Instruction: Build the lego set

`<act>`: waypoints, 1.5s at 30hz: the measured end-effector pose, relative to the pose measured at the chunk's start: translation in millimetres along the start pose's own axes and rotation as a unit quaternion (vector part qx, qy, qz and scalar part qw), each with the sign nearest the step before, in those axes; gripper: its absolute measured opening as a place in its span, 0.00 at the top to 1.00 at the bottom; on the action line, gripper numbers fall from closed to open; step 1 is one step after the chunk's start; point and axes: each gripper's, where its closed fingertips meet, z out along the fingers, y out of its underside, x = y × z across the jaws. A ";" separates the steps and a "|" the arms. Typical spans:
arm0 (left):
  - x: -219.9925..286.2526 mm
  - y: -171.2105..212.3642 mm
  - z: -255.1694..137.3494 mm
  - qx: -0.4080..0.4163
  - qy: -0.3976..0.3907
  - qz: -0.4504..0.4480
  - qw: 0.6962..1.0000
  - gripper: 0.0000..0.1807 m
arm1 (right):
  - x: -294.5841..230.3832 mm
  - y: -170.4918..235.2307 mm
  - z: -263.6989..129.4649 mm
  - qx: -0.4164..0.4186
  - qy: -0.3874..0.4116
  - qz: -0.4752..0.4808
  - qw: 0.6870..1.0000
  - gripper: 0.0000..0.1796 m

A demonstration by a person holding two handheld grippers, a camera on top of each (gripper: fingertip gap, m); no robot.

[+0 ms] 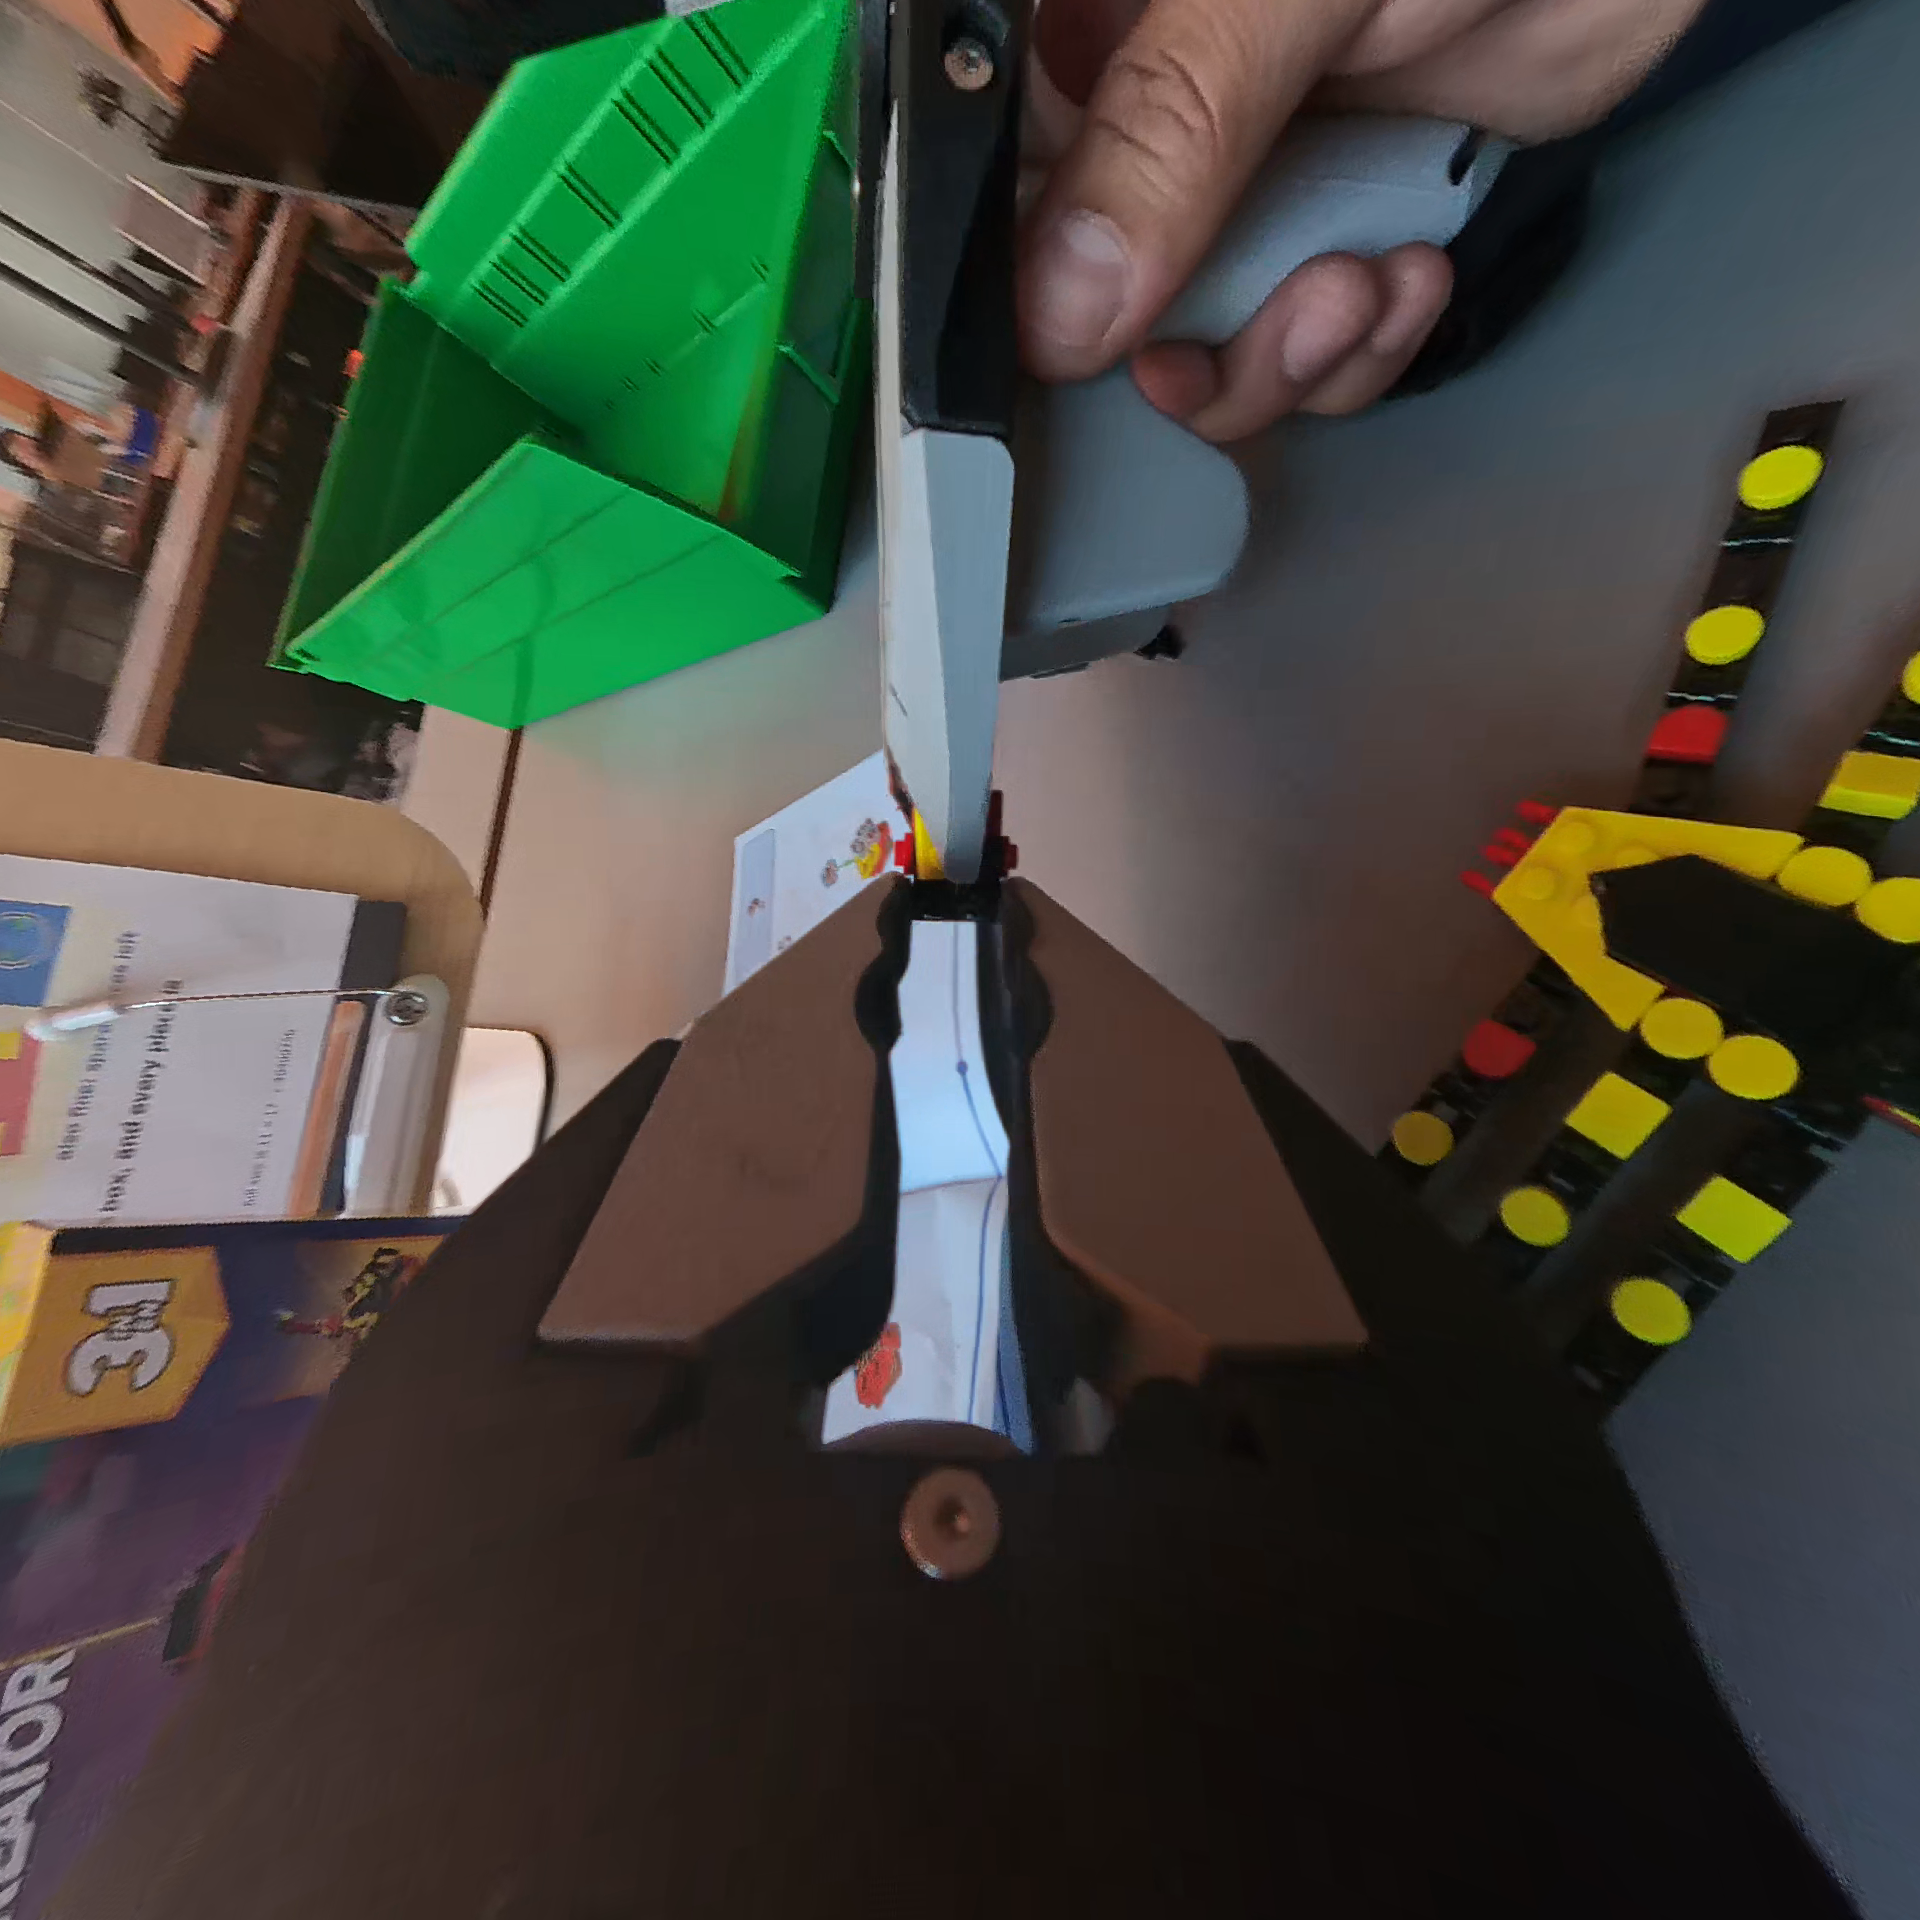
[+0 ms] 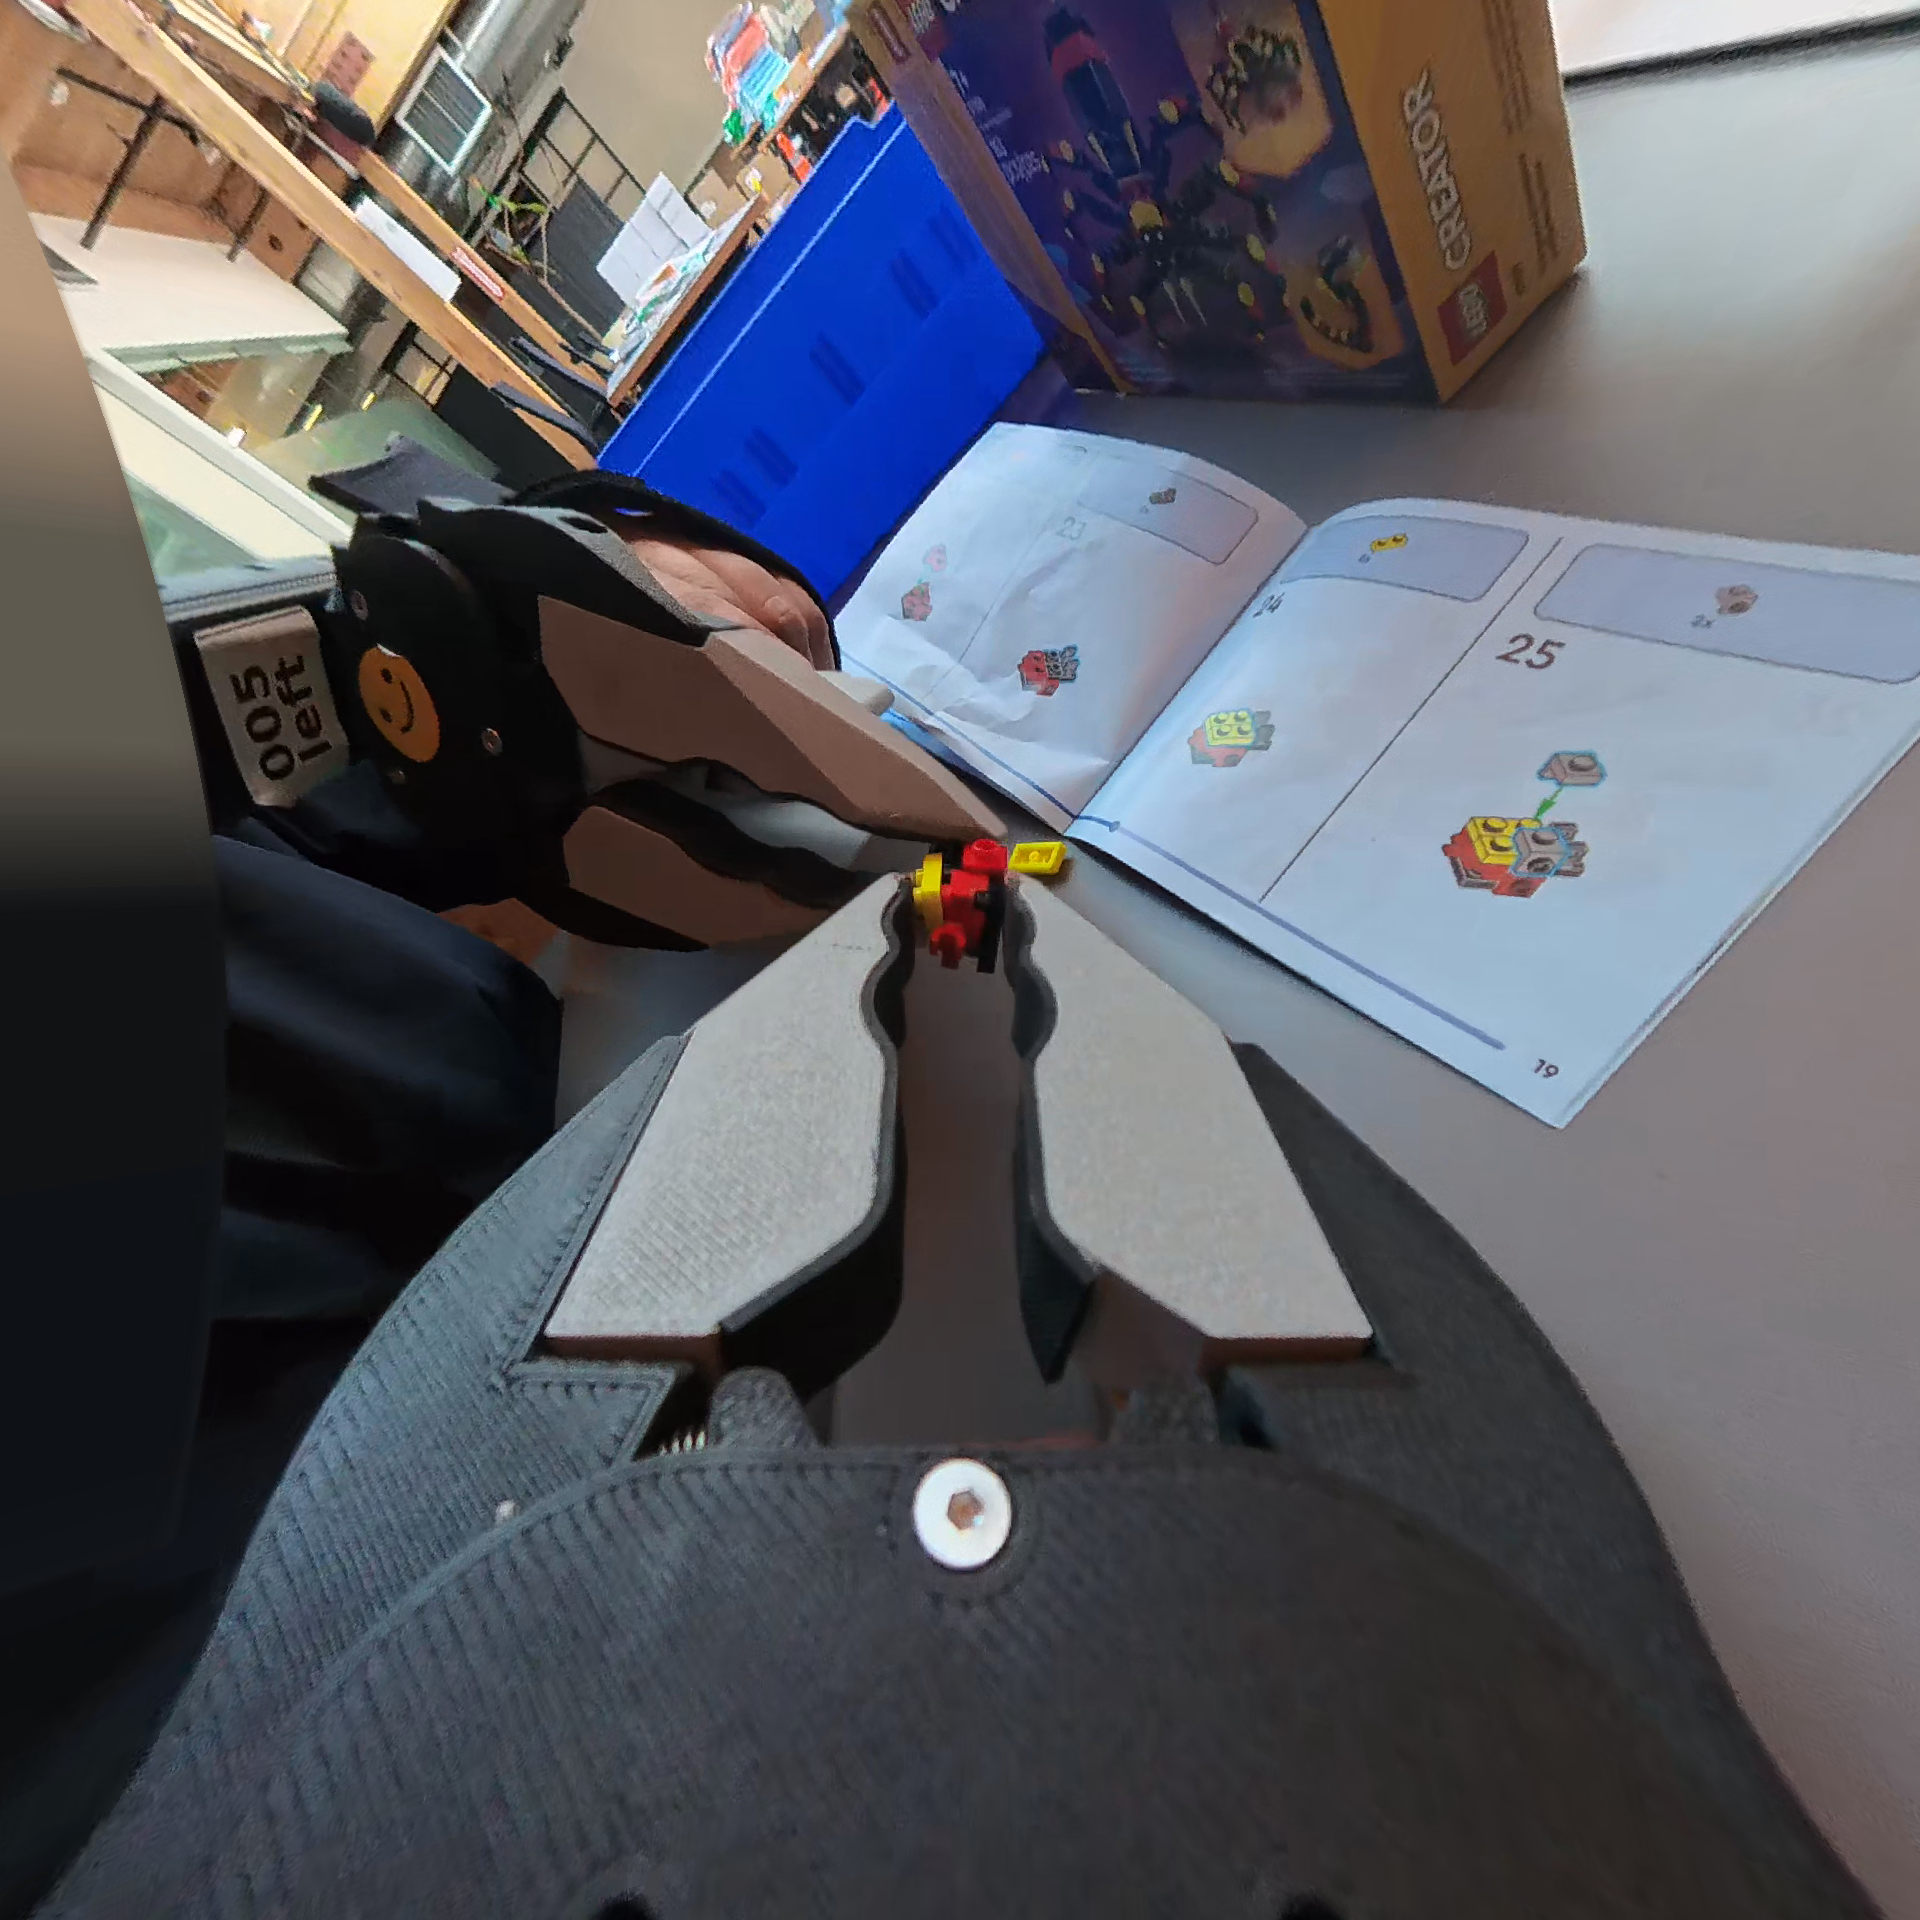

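A small red, yellow and black lego assembly [image 2: 964, 896] hangs just above the grey table [image 2: 1558, 1403], held from two sides. My right gripper [image 2: 956, 902] is shut on it. My left gripper [image 1: 956, 896] is shut on its black part [image 1: 948, 902]. In the left wrist view the right gripper's fingers [image 1: 951, 707] come down from above, held by a hand [image 1: 1195, 208]. In the right wrist view the left gripper's fingers [image 2: 810, 727] come in from the left. A small yellow plate [image 2: 1039, 854] sits right by the assembly; I cannot tell if it is attached.
An open instruction booklet [image 2: 1351, 790] lies right of the grippers. The lego box [image 2: 1299, 187] and a blue bin [image 2: 831, 343] stand behind it. A green bin [image 1: 582, 436], a large black and yellow build [image 1: 1714, 987] and a clipboard [image 1: 208, 1039] are also on the table.
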 end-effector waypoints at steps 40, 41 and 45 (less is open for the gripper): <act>-4.8 -37.7 -48.0 0.232 0.273 -0.243 0.902 0.95 | -48.5 -12.8 -9.9 0.046 0.014 -0.379 0.924 0.93; -3.9 -37.1 -46.8 0.229 0.269 -0.237 0.905 0.95 | -48.6 -12.9 -10.2 0.046 0.015 -0.381 0.923 0.93; -4.1 -36.9 -46.3 0.225 0.268 -0.237 0.906 0.95 | -48.7 -12.9 -10.6 0.046 0.020 -0.390 0.920 0.93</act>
